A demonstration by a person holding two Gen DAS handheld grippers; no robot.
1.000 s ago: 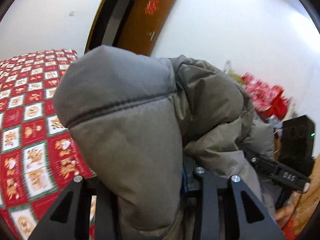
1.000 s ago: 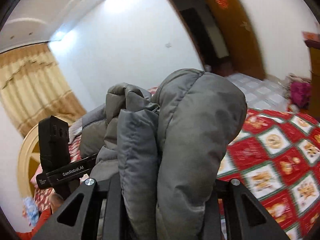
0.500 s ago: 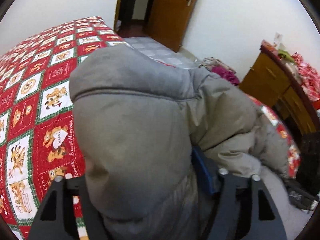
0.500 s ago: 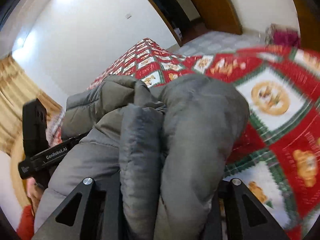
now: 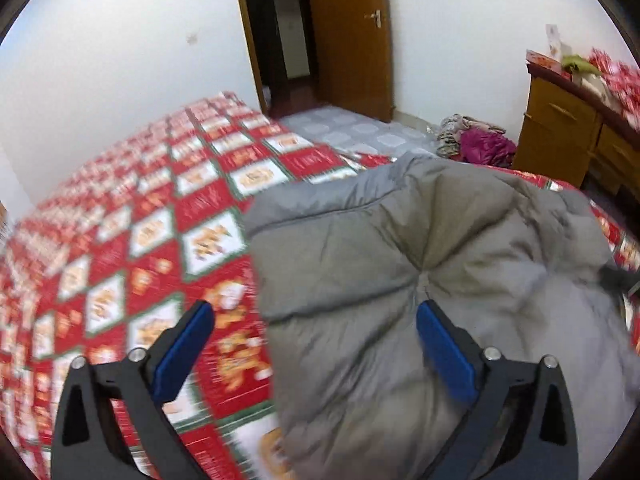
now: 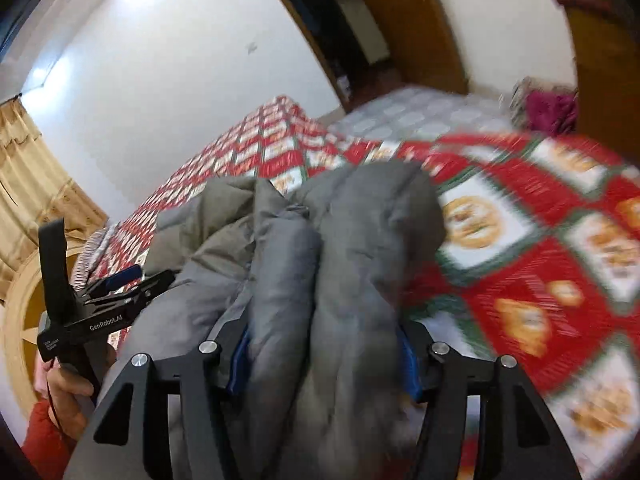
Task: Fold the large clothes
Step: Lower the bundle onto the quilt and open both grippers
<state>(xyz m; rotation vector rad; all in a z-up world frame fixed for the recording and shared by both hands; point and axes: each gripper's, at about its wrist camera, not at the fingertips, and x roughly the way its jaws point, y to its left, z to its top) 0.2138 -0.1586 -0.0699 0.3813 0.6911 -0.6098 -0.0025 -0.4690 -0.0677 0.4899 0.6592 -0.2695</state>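
Bedroom, red patterned bedspread [image 5: 168, 248] under a grey padded jacket [image 5: 420, 272]. Left claw [image 5: 312, 320] is spread, free of fabric; right claw [image 6: 324, 360] pinches a thick bunch. Lay that bunch flat before letting go.

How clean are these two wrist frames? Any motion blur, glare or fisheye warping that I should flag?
Left wrist view: the bedspread is smeared by motion at left, while the grey jacket and left hand-held gripper are sharper; the door frame bows and the corners are black. Right wrist view: blur is heaviest on the bedspread at right; the right hand-held gripper is fairly crisp; a bright patch washes out the upper-left wall.
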